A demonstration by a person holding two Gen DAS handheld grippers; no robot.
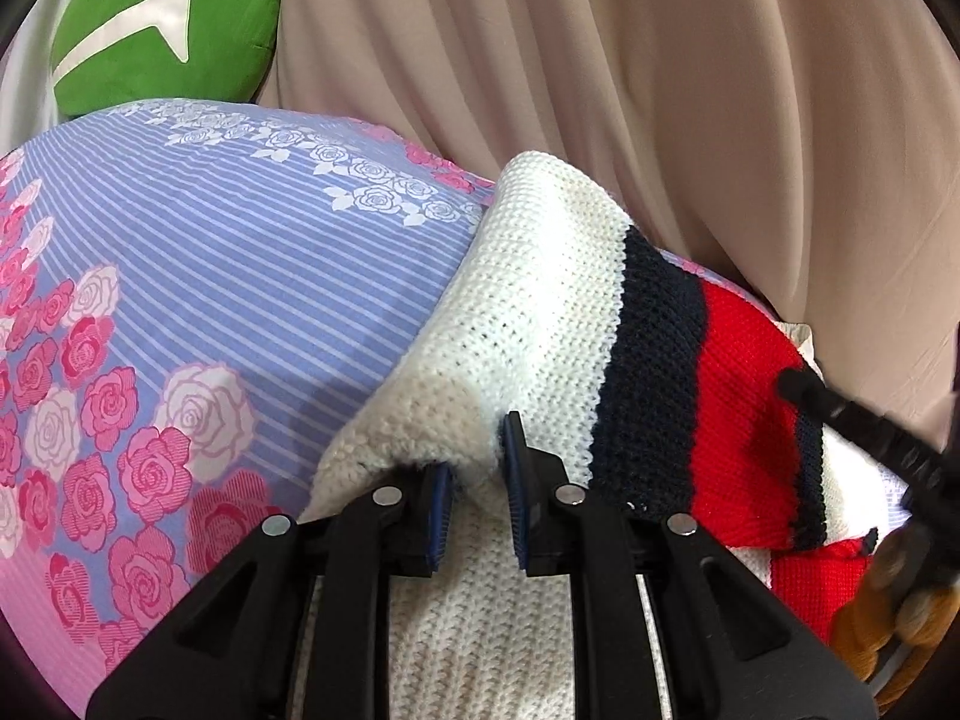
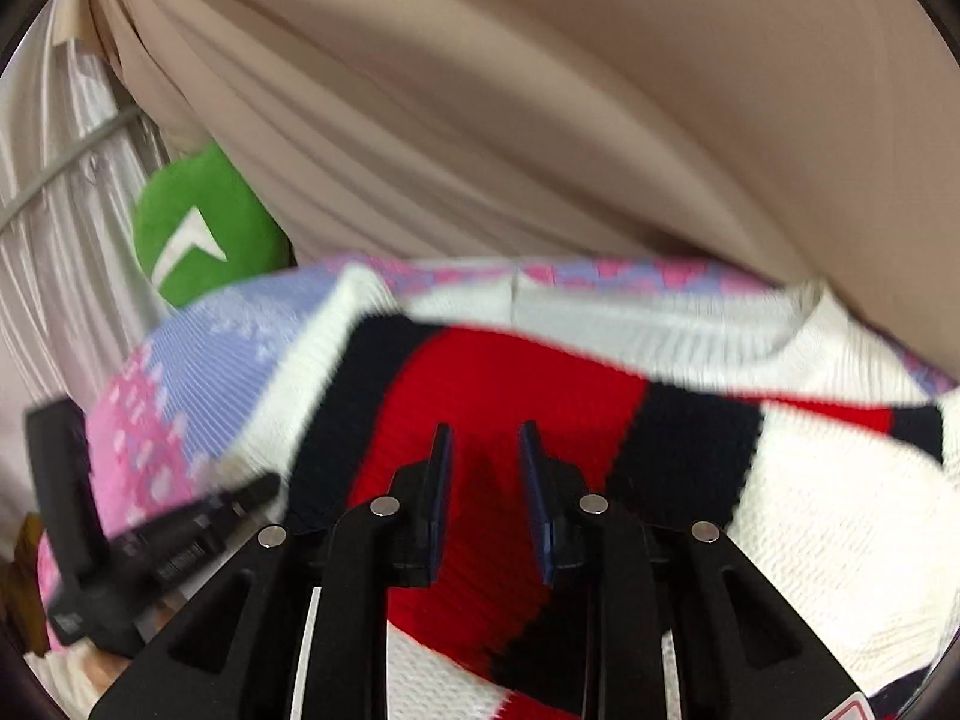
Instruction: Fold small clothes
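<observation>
Sweater: a small knitted sweater (image 1: 540, 312), white with a navy and a red band, lies on a bed sheet (image 1: 198, 276) printed with pink roses on blue stripes.

Where it lies: partly lifted and bunched, spread across the sheet from my left side toward my right, its round neck opening at the far right edge in the right wrist view.

My left gripper (image 1: 474, 480): the jaws stand a little apart with white knit bulging up between them; I judge they pinch a fold of the white end, but the contact is partly hidden.

My right gripper (image 2: 483, 468): the jaws are apart over the red band, which fills the gap; I cannot tell if they pinch it, as this view is blurred.

Key relation: the stripes run across the sweater's length, so its long axis runs between my two grippers. My left is at the white end, my right nearer the middle.

Next move, my guess: carry the white end over toward the red band.

Background: beige curtain (image 1: 690, 90) and a green cushion (image 1: 168, 24) beyond the bed.
</observation>
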